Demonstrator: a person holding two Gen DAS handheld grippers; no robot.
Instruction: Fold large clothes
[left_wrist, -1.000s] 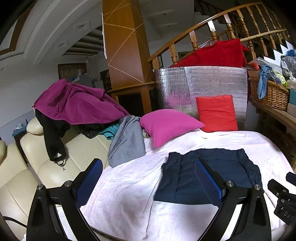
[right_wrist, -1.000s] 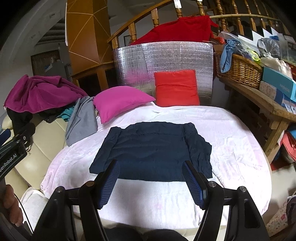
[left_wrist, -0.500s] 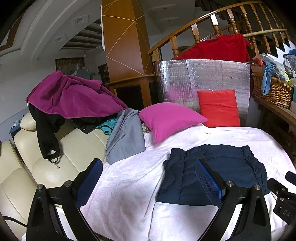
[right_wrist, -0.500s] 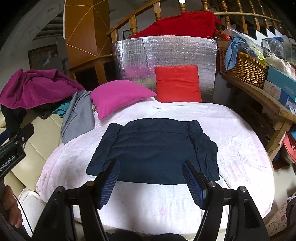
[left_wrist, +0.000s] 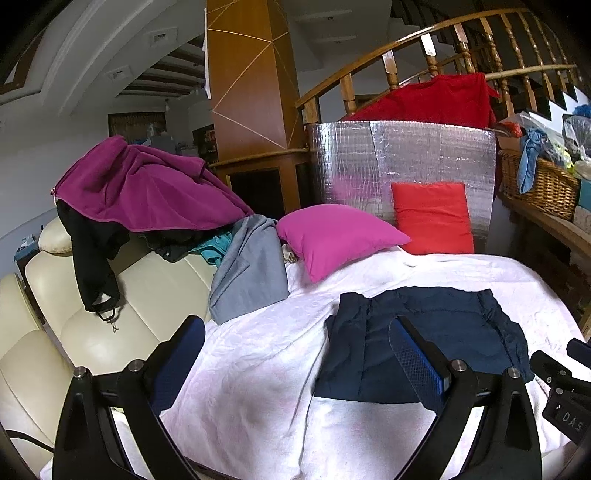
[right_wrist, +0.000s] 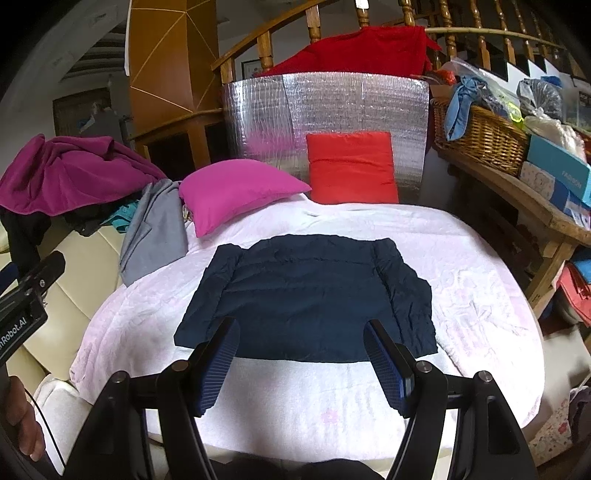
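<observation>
A dark navy garment (right_wrist: 306, 299) lies flat on the white-covered bed (right_wrist: 480, 295), sleeves folded in at both sides. It also shows in the left wrist view (left_wrist: 424, 332), at the right. My right gripper (right_wrist: 301, 363) is open and empty, held above the bed just in front of the garment's near hem. My left gripper (left_wrist: 295, 354) is open and empty, above the bed to the left of the garment. Part of the right gripper's body shows at the left wrist view's right edge.
A pink pillow (right_wrist: 236, 192) and a red pillow (right_wrist: 351, 166) lie at the bed's far end before a silver panel (right_wrist: 325, 103). A grey garment (left_wrist: 251, 269), a magenta one (left_wrist: 144, 188) and dark clothes hang over the cream sofa (left_wrist: 92, 325). A wooden shelf with a wicker basket (right_wrist: 480, 136) stands right.
Both grippers have moved slightly forward and lower towards the bed; the garment looks a little larger. The garment has not moved and both grippers stay open.
</observation>
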